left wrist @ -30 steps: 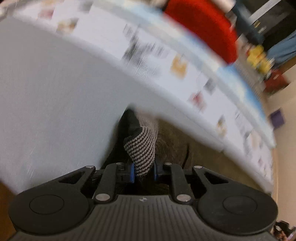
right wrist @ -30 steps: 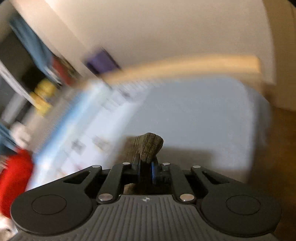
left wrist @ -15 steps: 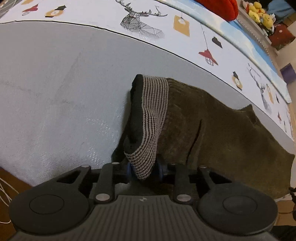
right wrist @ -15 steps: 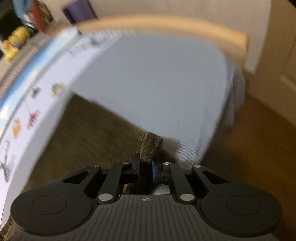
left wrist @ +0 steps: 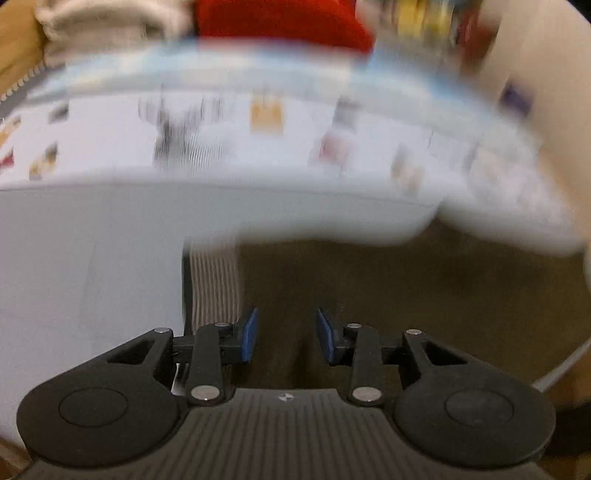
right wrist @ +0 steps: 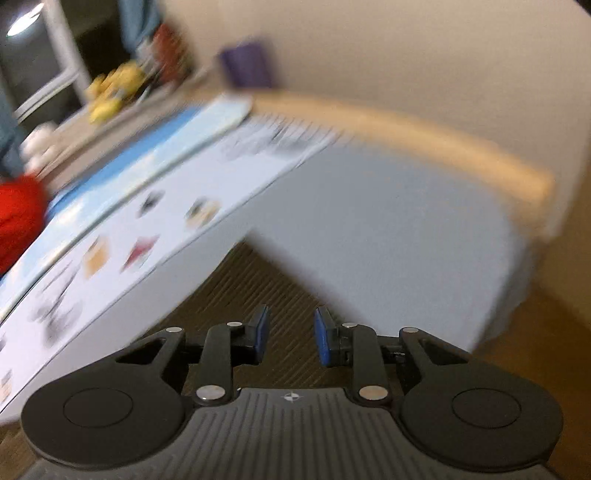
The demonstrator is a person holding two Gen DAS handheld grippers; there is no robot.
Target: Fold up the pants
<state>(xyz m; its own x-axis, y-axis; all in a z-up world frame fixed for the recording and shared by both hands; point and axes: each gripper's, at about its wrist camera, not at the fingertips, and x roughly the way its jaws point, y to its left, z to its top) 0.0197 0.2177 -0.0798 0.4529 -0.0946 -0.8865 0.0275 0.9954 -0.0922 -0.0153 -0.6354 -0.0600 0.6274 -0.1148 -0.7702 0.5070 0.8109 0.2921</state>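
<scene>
With both views smeared by motion blur, fine detail is limited. Left tool [left wrist: 286, 334]: blue pads [left wrist: 248, 334] spread apart, nothing between them. Right tool [right wrist: 290, 334]: same, pads [right wrist: 261, 332] parted, gap empty, not holding anything.

Pants [left wrist: 406, 295]: olive-brown, ribbed like corduroy, lying on the bed directly under and ahead of both tools. In the left view they fill the lower middle and right of the frame; a striped grey-and-white waistband [left wrist: 214, 284] runs along their left edge, just beside the left pad. Whether the pads touch the cloth, can't tell. In the right view the pants [right wrist: 236, 291] show as a brown wedge pointing away from the tool, ribs clearly visible.

Bed: pale grey sheet [left wrist: 85, 266] left of the waistband and beyond the pants. Farther back lies a white printed cover [left wrist: 258, 147] with small coloured motifs, too blurred to read. Past that a light blue strip [right wrist: 140, 162], then something red [left wrist: 280, 18] at the far edge. Wooden bed frame [right wrist: 424, 136] curves along the far side in the right view, beige wall behind it. Yellow objects [right wrist: 110, 92] and a purple item [right wrist: 245, 66] sit beyond the bed, blurred. Brown floor [right wrist: 546, 339] at lower right.
</scene>
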